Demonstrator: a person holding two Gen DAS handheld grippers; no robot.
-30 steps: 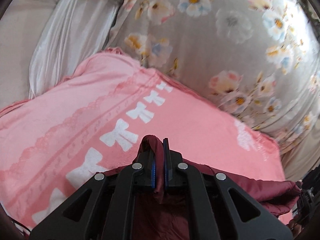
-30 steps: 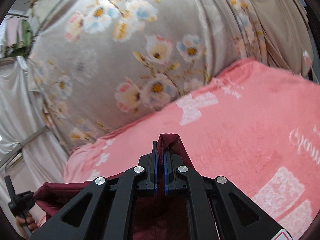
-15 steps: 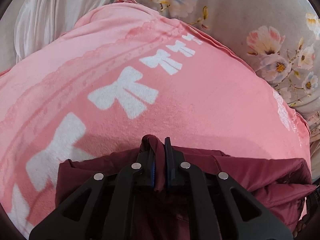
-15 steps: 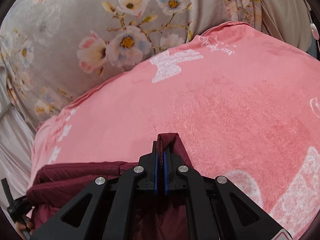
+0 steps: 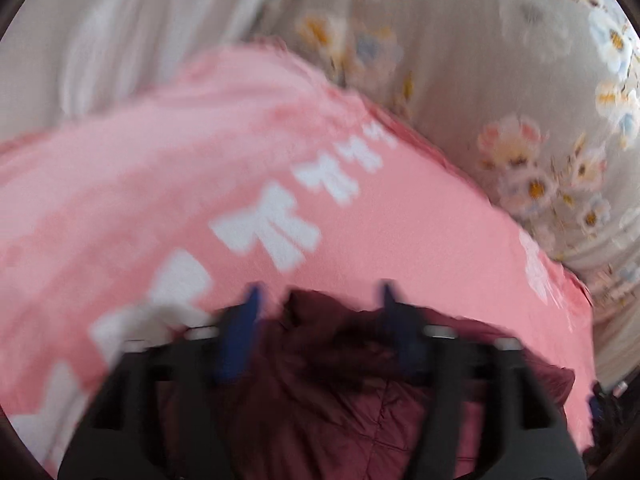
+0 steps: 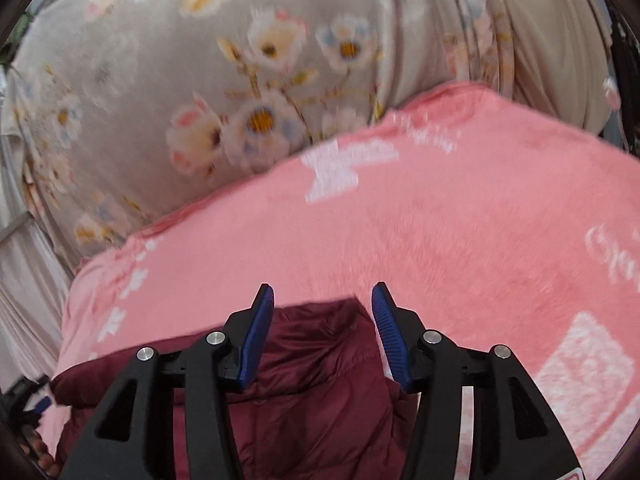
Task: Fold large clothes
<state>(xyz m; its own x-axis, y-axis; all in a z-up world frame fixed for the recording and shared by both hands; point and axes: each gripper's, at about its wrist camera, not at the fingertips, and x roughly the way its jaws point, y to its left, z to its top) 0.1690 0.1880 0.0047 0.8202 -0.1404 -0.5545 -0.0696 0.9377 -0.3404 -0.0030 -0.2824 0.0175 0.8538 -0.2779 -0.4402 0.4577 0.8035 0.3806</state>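
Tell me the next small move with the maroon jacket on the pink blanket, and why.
Probably draw both tools back: the left tool and right tool are opening, and the maroon quilted jacket lies unclamped on the pink fleece blanket.

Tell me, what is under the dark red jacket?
The dark red jacket lies on a pink blanket with white bows. What the blanket covers cannot be seen.

Pink blanket (image 6: 460, 240) lies bare beyond the maroon garment (image 6: 320, 380); floral curtain (image 6: 200, 100) blocks behind.
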